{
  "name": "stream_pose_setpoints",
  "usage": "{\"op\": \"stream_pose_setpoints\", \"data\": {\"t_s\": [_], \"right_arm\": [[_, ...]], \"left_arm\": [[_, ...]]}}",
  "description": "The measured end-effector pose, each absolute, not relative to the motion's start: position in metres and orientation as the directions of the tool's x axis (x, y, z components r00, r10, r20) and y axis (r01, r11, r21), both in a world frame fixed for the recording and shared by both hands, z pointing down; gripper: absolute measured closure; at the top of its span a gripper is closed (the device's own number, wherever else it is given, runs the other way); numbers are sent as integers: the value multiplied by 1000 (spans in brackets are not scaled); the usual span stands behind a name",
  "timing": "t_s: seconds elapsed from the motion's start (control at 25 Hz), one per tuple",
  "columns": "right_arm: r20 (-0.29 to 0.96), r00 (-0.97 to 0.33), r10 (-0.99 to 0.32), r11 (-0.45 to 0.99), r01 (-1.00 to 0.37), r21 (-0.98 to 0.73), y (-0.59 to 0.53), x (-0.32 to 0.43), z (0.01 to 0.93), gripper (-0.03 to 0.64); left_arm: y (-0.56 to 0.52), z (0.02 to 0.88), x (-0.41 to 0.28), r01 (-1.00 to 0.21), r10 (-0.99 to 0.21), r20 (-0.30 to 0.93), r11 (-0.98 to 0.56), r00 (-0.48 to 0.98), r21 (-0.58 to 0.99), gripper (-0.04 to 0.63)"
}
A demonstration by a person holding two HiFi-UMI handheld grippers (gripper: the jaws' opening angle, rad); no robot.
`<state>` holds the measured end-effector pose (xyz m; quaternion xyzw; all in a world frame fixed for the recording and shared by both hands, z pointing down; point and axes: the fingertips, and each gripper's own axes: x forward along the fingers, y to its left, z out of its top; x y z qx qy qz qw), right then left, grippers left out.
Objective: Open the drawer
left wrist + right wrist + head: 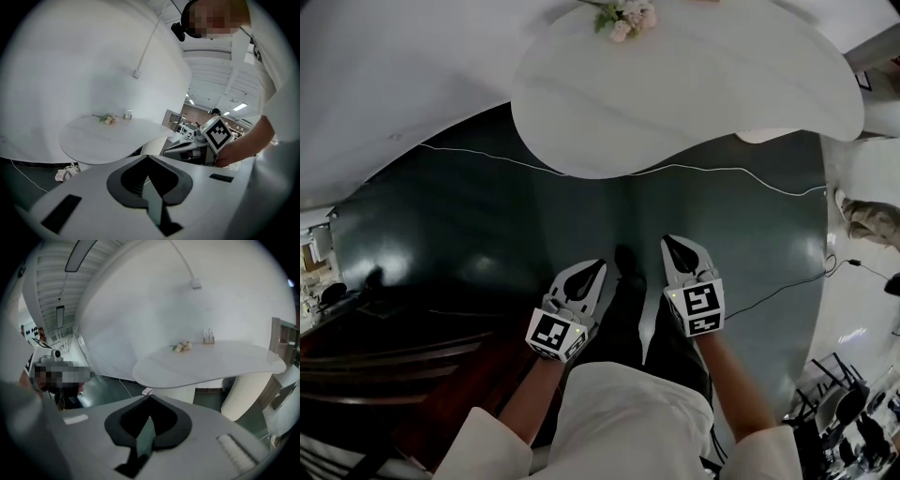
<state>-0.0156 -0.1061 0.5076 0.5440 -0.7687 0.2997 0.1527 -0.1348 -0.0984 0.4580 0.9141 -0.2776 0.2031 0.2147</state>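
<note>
White plastic left gripper (596, 270) and right gripper (673, 247) (both jaws clenched, empty) hover above dark green floor (469, 216), near rounded white desk (703, 94).

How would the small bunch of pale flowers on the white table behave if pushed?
The small bunch of pale flowers is probably light and would slide easily on the smooth white table. Its thin stems look floppy; petals may crush.

Tabletop (694, 84), 12 o'clock: white, smooth, faint marble-like veining, satin sheen. Floor (469, 216): dark green, glossy, reflective. Wooden furniture (403, 370), 8 o'clock: dark reddish, polished. Left gripper (596, 268) and right gripper (672, 246): matt pale-grey plastic shells, black ribbed linings. Table pedestal (243, 390): white, fluted.
</note>
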Motion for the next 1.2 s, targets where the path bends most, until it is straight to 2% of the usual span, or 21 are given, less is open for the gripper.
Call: {"op": "stream_pose_setpoints", "data": {"t_s": [0.44,0.72,1.2], "right_arm": [[538,-320,-780,140,-927,-348,-139,-11,592,606],[503,-307,-808,132,-926,-354,-158,-11,635,606],[467,-268,-843,160,-953,-259,-192,-17,705,606]], "left_arm": [[-130,536,-125,-580,-383,508,-752,772,313,591],[-140,571,-116,-578,-370,528,-756,765,308,591],[-158,654,-117,-602,-365,574,-741,733,298,591]]}}
